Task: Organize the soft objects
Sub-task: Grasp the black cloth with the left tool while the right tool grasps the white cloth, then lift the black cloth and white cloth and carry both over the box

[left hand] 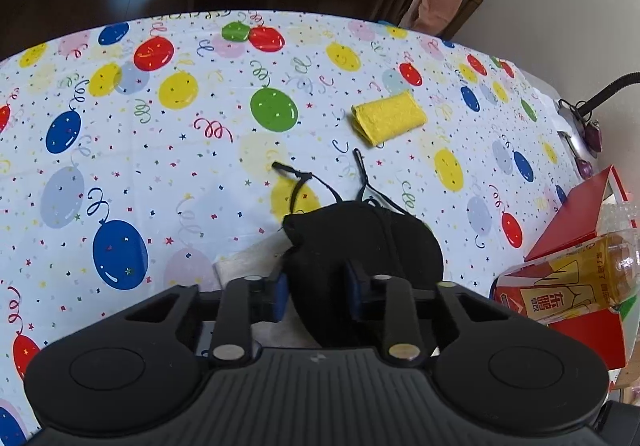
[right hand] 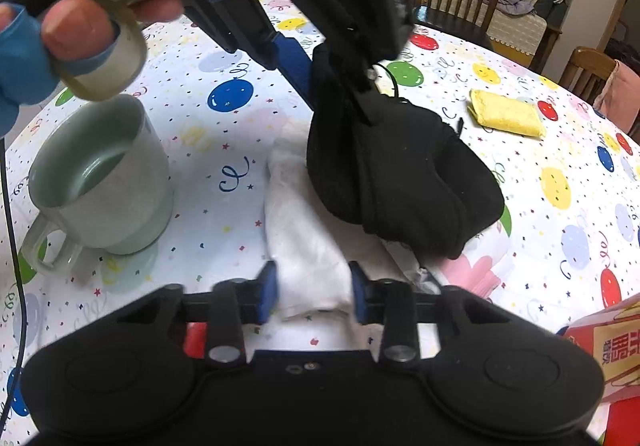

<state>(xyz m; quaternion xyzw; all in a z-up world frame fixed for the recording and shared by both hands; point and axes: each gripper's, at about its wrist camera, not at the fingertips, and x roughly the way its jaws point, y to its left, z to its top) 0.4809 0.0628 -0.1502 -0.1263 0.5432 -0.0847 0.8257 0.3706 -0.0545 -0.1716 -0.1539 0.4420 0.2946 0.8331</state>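
Observation:
A black fabric mask with thin straps sits between the blue pads of my left gripper, which is shut on its near edge. From the right wrist view the mask hangs partly raised from the left gripper above a white cloth. My right gripper is shut on the near end of that white cloth, both pads against its sides. A corner of the white cloth peeks out beside the mask. A folded yellow cloth lies further away on the table, apart from both grippers.
The table wears a balloon-print cloth. A pale green mug stands left of the white cloth. A red box and a drink bottle are at the right. A pink item lies under the cloth. Fingers hold a tape ring.

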